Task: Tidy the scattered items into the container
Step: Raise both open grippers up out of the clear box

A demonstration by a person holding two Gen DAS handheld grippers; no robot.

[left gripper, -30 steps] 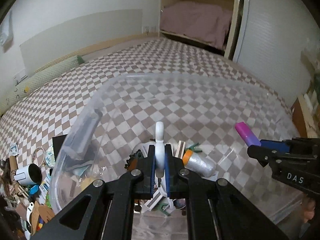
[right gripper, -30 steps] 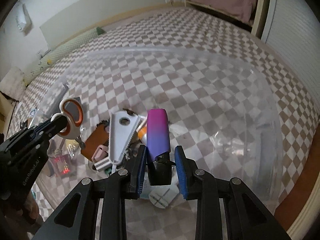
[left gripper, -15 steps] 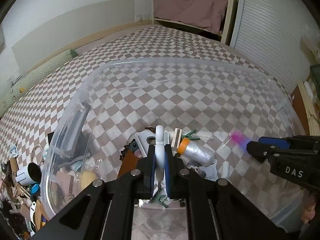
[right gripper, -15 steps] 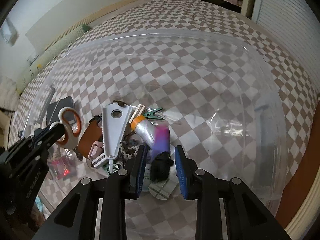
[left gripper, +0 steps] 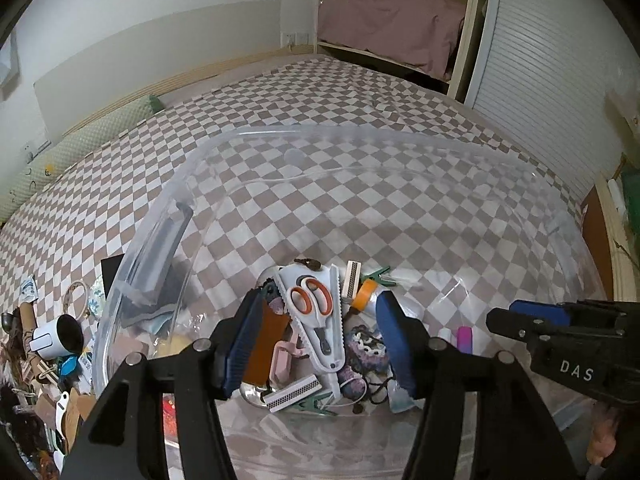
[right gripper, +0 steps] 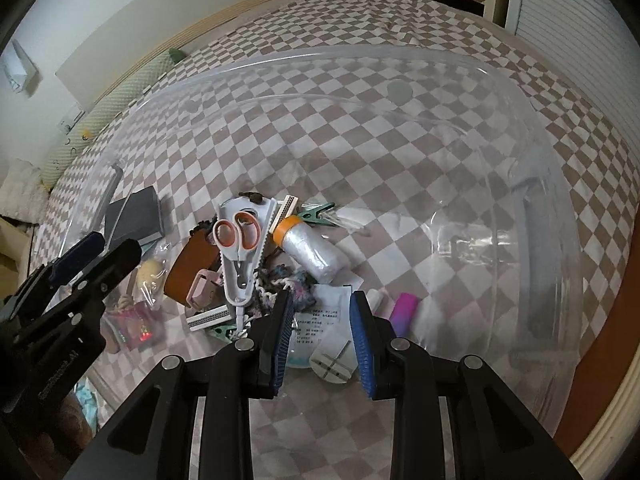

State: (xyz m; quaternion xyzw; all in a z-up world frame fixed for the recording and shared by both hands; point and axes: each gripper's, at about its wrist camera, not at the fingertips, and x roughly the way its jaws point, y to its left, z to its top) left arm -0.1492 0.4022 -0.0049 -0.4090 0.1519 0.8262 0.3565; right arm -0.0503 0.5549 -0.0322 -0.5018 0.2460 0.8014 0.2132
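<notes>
The left hand-held gripper (left gripper: 320, 344) hangs above the near part of a clear plastic container (left gripper: 280, 136) with its blue-padded jaws spread wide and nothing between them. Directly under it lie orange-handled scissors (left gripper: 314, 306) on a white serrated plastic holder (left gripper: 332, 344). A brown leather pouch (left gripper: 266, 340) lies just to the left of the holder, and a multicoloured crocheted piece (left gripper: 366, 348) just to its right. A silver foil-wrapped roll with an orange band (right gripper: 310, 248) sits a little further in, touching a green clothes peg (right gripper: 318, 213).

The right hand-held gripper (right gripper: 322, 336) hovers over the same container, jaws parted and empty, above a printed white paper sheet (right gripper: 326, 314). Just beside its right finger, on the container floor, lies a small purple-and-pink gradient case (right gripper: 404, 312); next to it is a small white object, too blurred to identify with certainty.

The container rests on a bed with a brown-and-white checked cover (left gripper: 280, 92), which shows through its transparent walls. A dark grey flat box (right gripper: 138, 216) leans by the left wall inside. Outside the container, to its left, scattered clutter lies on the bed, including a white mug with a dark interior (left gripper: 58, 336). A pale green bolster pillow (left gripper: 92, 136) lies along the far edge of the bed, and a folded pink blanket (left gripper: 384, 28) fills a wall shelf beyond.
</notes>
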